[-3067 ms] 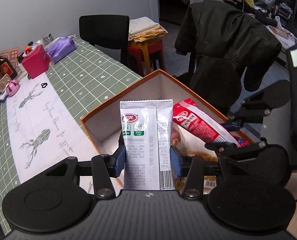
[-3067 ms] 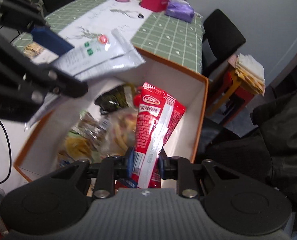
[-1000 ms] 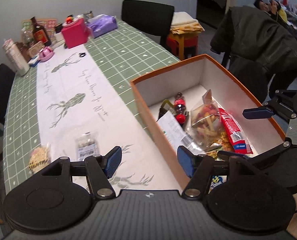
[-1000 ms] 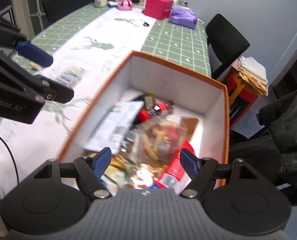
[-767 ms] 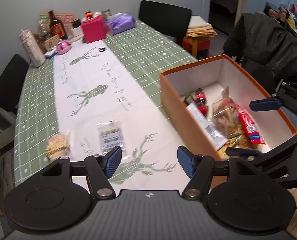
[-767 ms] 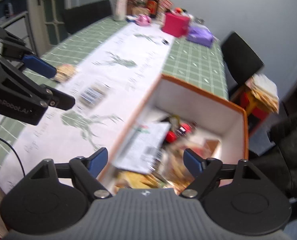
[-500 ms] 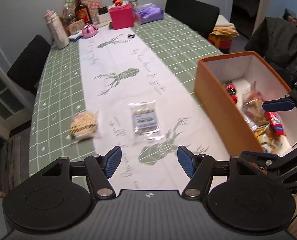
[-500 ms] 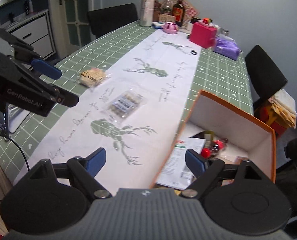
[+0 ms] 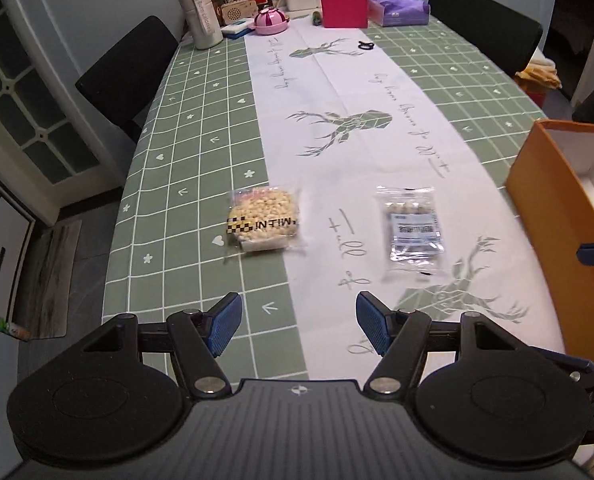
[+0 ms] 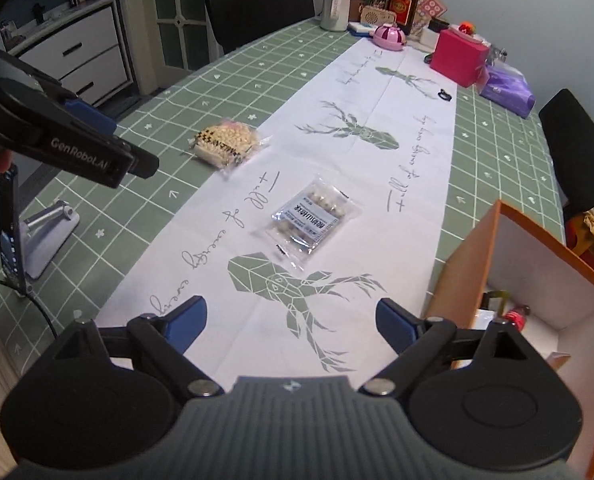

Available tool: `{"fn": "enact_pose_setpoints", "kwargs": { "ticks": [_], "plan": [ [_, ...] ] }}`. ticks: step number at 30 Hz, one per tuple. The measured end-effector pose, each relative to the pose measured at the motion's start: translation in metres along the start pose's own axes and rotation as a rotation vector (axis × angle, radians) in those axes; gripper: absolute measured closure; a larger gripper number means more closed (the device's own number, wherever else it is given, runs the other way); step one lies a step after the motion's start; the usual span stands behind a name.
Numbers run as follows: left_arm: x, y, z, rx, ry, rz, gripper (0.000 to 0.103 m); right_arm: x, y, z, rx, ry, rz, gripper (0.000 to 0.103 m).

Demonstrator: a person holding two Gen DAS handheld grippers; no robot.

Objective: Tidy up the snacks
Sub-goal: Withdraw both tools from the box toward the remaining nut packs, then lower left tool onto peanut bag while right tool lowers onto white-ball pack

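Two snack packs lie on the table. A clear bag of pale puffed pieces (image 9: 263,220) (image 10: 226,142) rests on the green check cloth, and a clear pack with a blue-grey label (image 9: 413,229) (image 10: 309,222) rests on the white runner. My left gripper (image 9: 297,330) hovers short of both, jaws opening, nothing between them. My right gripper (image 10: 291,324) hangs over the deer print near the labelled pack, jaws opening and empty. The orange box (image 9: 553,208) (image 10: 481,256) stands at the right with snacks inside.
Bottles, a pink box (image 9: 344,3) and a purple pack (image 9: 401,10) crowd the far end of the table. Black chairs (image 9: 127,76) stand around it. A phone on a stand (image 10: 37,236) with a cable sits at the near left edge.
Both grippers let go of their packets into the box, then swung left away from it toward the two packs on the table. Both sets of jaws stand wider than a second ago.
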State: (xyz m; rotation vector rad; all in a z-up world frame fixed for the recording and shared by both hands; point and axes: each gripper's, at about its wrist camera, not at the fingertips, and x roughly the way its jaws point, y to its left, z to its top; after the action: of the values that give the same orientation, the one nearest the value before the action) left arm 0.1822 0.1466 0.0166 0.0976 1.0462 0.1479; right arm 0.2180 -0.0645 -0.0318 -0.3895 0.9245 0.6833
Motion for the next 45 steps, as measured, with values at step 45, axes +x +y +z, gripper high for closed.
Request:
{"fn": "enact_pose_setpoints", "kwargs": {
  "ticks": [45],
  "plan": [
    [0.167,0.031,0.072,-0.167,0.061,0.041,0.005,0.173,-0.029,0.081,0.299,0.184,0.015,0.011]
  ]
}}
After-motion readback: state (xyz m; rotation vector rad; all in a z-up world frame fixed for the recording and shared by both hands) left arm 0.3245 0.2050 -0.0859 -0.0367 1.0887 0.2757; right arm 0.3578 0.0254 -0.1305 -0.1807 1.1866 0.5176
